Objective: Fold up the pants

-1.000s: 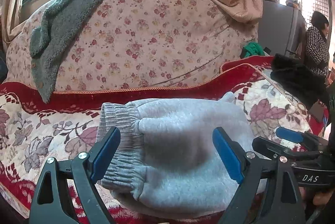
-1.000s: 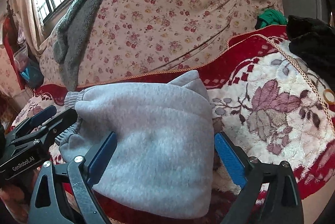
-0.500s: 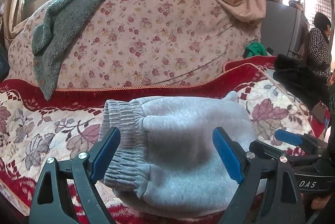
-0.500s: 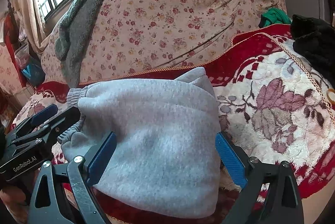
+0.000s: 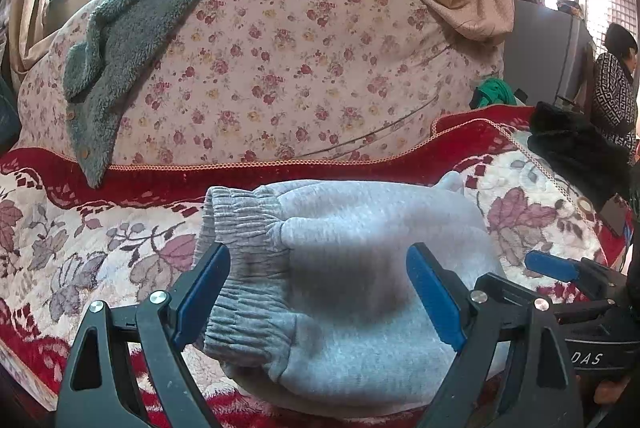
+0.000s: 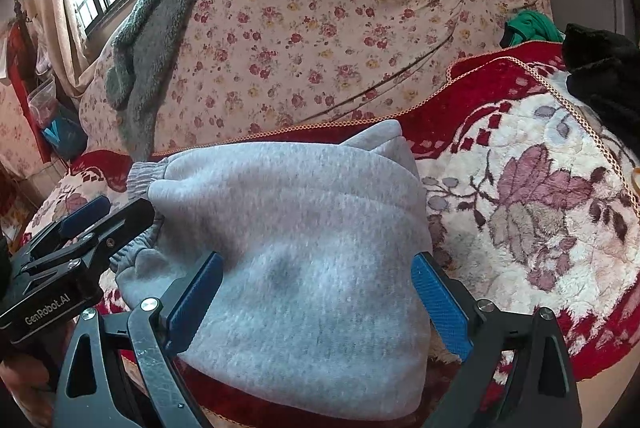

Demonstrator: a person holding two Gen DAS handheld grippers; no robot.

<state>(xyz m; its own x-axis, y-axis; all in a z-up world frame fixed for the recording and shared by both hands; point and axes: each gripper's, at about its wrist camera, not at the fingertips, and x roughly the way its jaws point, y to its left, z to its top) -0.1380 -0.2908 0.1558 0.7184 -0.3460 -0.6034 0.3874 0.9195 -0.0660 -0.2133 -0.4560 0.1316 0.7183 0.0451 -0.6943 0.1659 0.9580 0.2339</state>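
Grey sweatpants lie folded into a compact bundle on a red and cream floral blanket, with the ribbed elastic waistband at the left. They also show in the right wrist view. My left gripper is open, empty, hovering above the near left part of the bundle. My right gripper is open, empty, above the near right part. Each gripper shows in the other's view, the right one at the right edge, the left one at the left edge.
A floral-covered mound rises behind the blanket, with a grey-green fleece garment draped over it. A black fuzzy garment and a green cloth lie at the right. A person stands far right.
Both grippers have pulled back and up slightly from the folded pants, staying open. The pants have not moved.
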